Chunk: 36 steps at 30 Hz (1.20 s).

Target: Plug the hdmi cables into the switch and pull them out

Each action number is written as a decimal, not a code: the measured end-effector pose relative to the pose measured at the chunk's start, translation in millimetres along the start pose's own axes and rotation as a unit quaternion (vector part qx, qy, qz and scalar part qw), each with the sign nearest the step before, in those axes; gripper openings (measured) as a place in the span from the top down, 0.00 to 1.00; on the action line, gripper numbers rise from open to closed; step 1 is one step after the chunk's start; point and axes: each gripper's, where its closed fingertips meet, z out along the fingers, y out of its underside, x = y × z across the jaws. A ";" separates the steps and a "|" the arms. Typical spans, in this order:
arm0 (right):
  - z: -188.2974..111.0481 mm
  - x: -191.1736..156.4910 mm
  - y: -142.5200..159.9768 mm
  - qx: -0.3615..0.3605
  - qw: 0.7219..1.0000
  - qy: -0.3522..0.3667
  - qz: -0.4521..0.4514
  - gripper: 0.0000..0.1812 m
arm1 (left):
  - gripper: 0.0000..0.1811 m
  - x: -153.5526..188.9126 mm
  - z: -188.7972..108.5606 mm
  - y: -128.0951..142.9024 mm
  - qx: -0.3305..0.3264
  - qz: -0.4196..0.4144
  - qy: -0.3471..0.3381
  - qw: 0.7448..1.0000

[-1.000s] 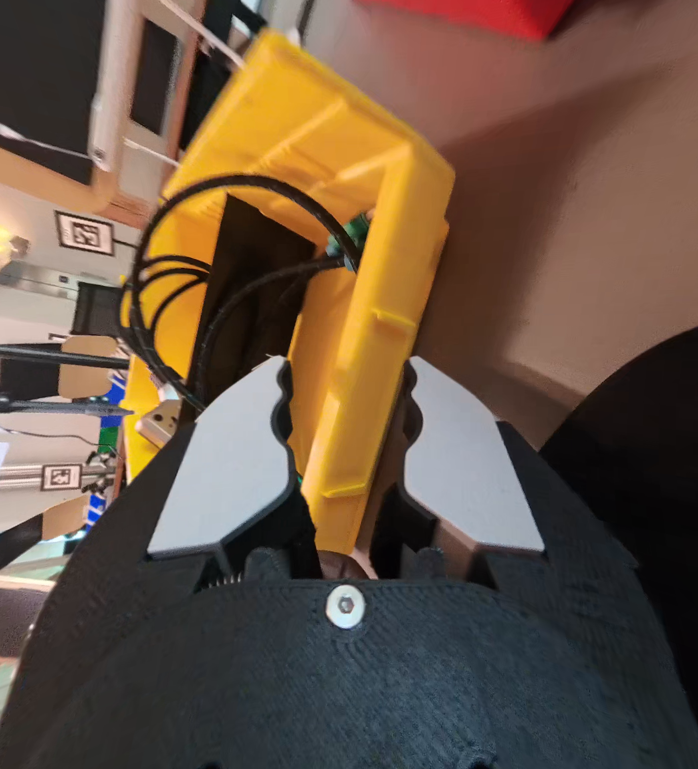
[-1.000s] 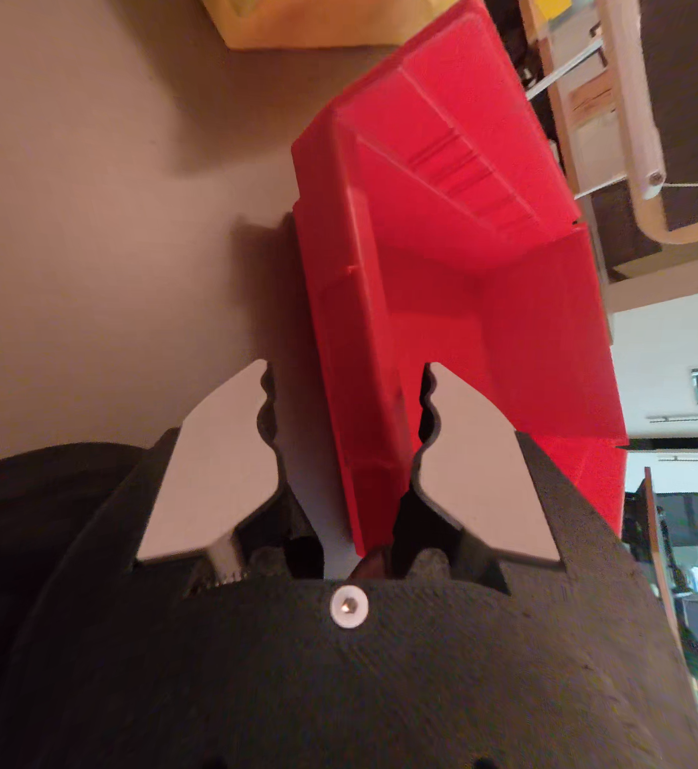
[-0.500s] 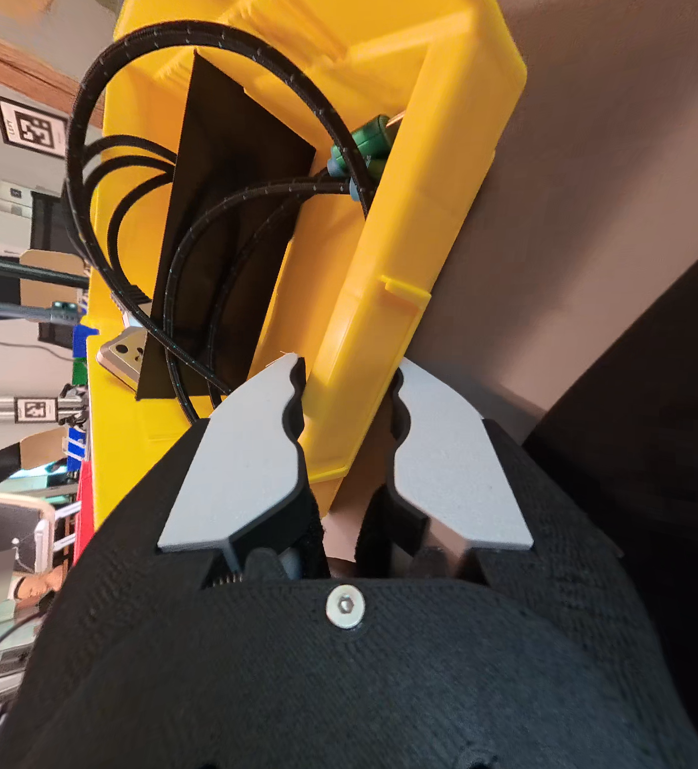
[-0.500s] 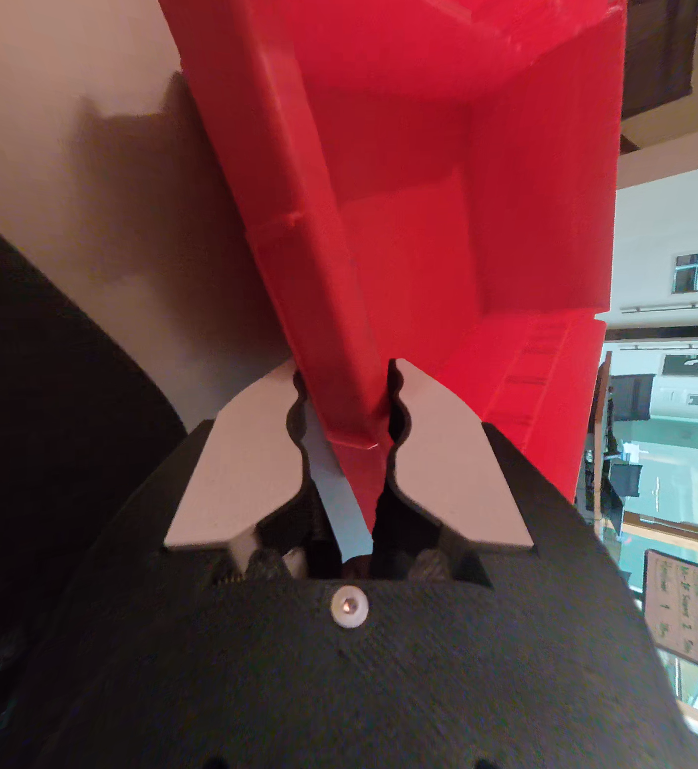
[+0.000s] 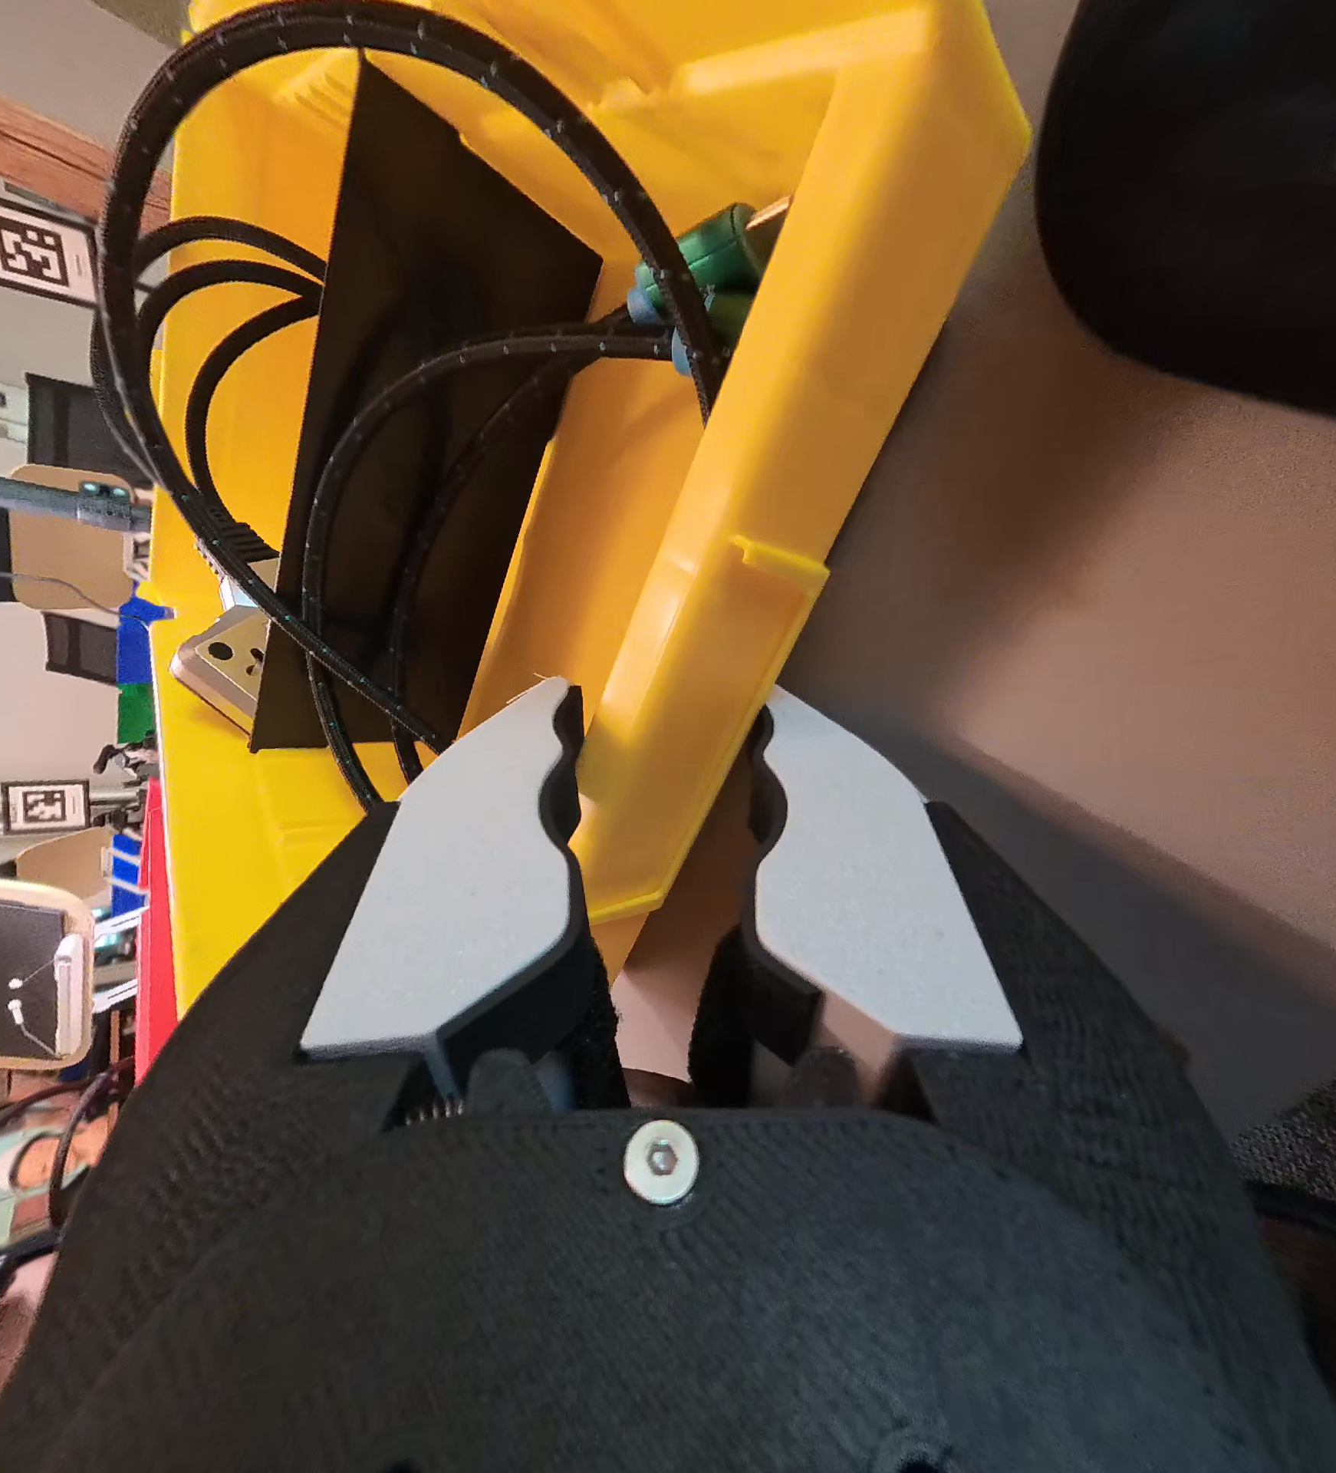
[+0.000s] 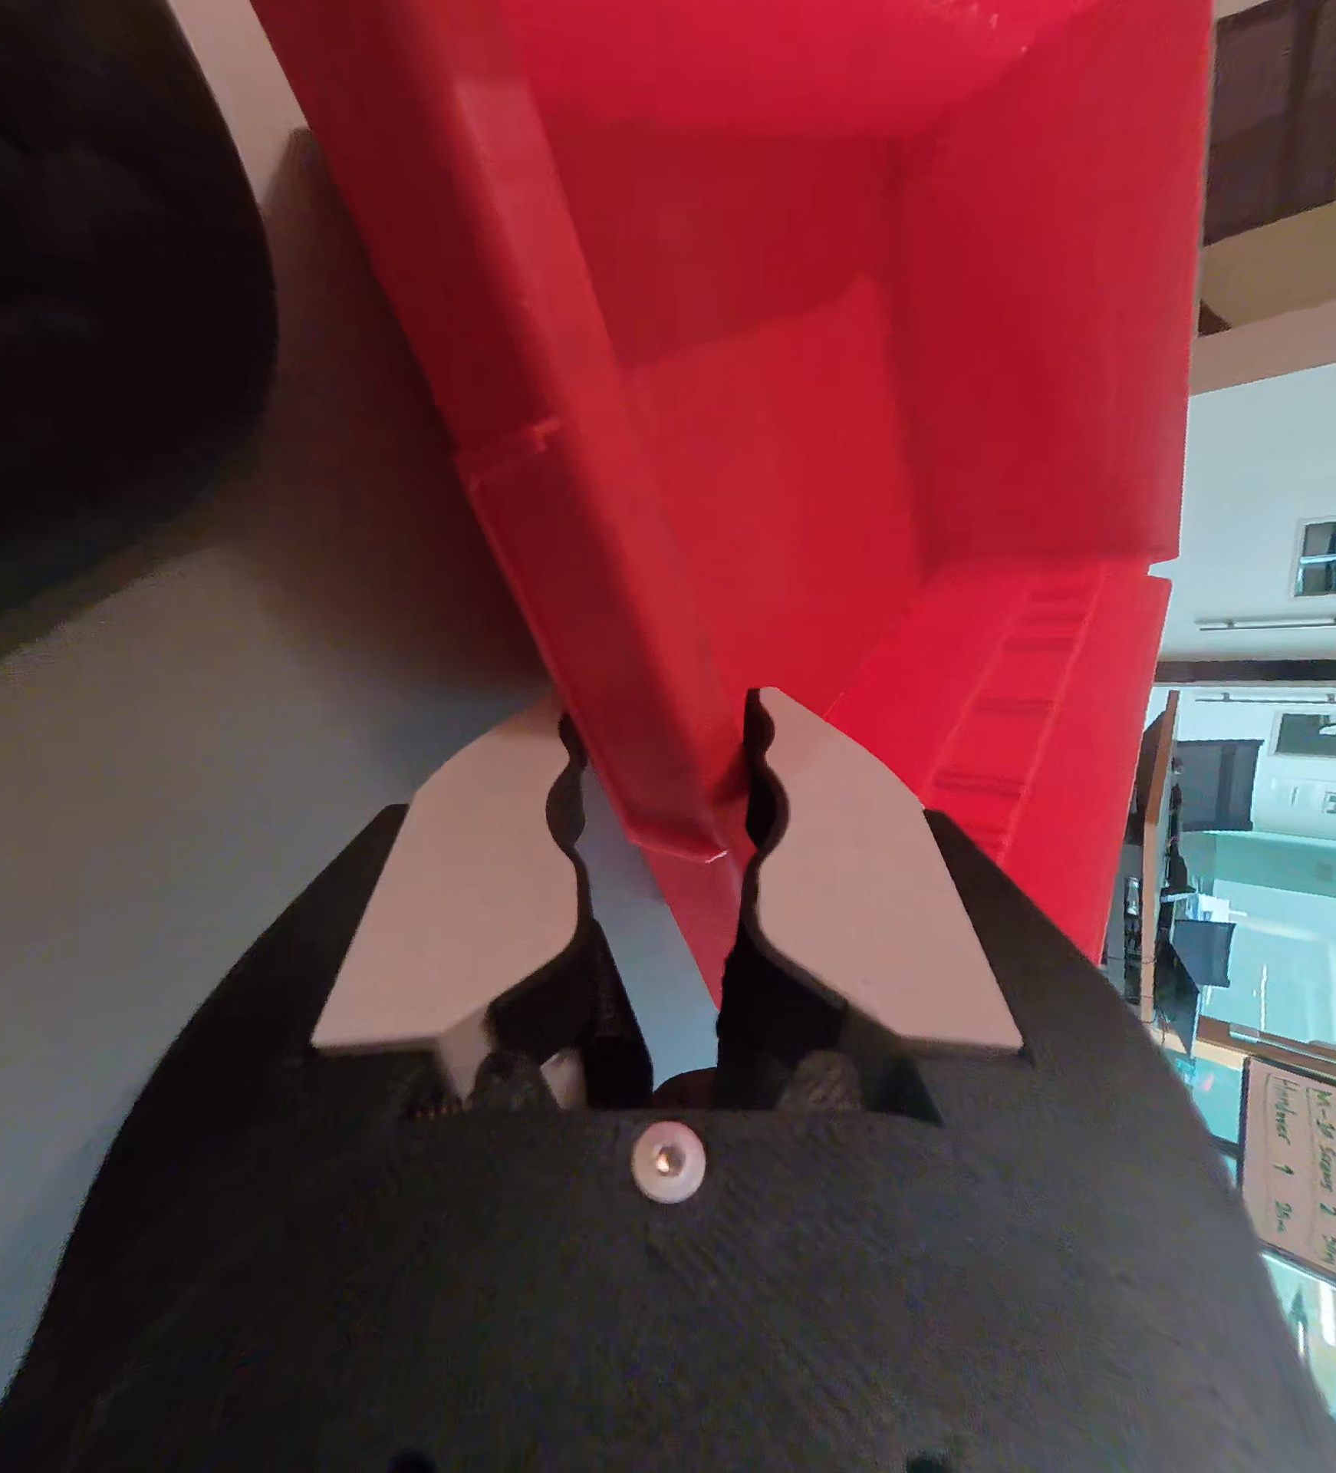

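In the left wrist view a yellow bin [image 5: 776, 446] holds black braided HDMI cables [image 5: 442, 375] with green plugs [image 5: 717, 255], a black sheet [image 5: 426, 446] and a silver switch box [image 5: 222, 661]. My left gripper [image 5: 669, 733] is shut on the bin's near side wall, one finger inside and one outside. In the right wrist view my right gripper [image 6: 661, 749] is shut on the near side wall of an empty red bin [image 6: 808, 398]. Both views are rolled sideways.
The bins rest on a brown-grey tabletop [image 5: 1127, 638], also in the right wrist view [image 6: 171, 797]. A black rounded object [image 5: 1238, 199] lies beside the yellow bin and shows in the right wrist view [image 6: 75, 319]. Chairs, tagged boards and room clutter lie beyond.
Both grippers have moved forward over the bin walls and closed on them. The bins now fill more of each view.
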 end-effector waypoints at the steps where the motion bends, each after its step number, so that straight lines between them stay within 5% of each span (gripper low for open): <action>1: -0.3 0.1 0.3 0.001 1.000 0.001 -0.001 0.79 | 0.78 0.4 -1.9 1.8 0.003 -0.001 0.001 1.000; 4: -3.4 1.8 -6.6 0.022 1.000 0.008 0.010 0.72 | 0.75 5.3 -7.8 -6.2 0.031 -0.051 0.030 0.998; 7: -17.9 5.8 -32.5 0.104 0.993 -0.006 0.061 0.62 | 0.68 -3.7 -35.5 -45.1 0.150 -0.148 0.068 0.975; 10: -35.0 4.3 -62.1 0.196 0.974 -0.041 0.109 0.57 | 0.67 -48.0 -67.7 -69.0 0.241 -0.264 0.031 0.933; 14: -63.6 9.7 -104.7 0.337 0.920 -0.078 0.183 0.45 | 0.67 -114.4 -73.0 -58.8 0.220 -0.397 -0.030 0.891; 16: -91.9 24.6 -135.4 0.445 0.868 -0.066 0.209 0.42 | 0.66 -138.3 -59.2 -57.4 0.192 -0.413 -0.026 0.890; 20: -158.3 49.1 -191.9 0.670 0.692 -0.040 0.267 0.45 | 0.64 -171.9 -4.4 -48.8 0.075 -0.399 -0.001 0.914; 22: -162.3 36.8 -214.6 0.702 0.652 -0.079 0.278 0.46 | 0.64 -184.9 26.4 -42.3 0.011 -0.387 0.003 0.922; 28: -130.0 -31.2 -259.9 0.655 0.682 -0.219 0.242 0.40 | 0.65 -182.4 110.5 -9.3 -0.161 -0.352 0.055 0.920; 36: -132.5 -6.5 -243.6 0.679 0.643 -0.191 0.300 0.46 | 0.79 -177.9 157.7 18.7 -0.244 -0.314 0.049 0.916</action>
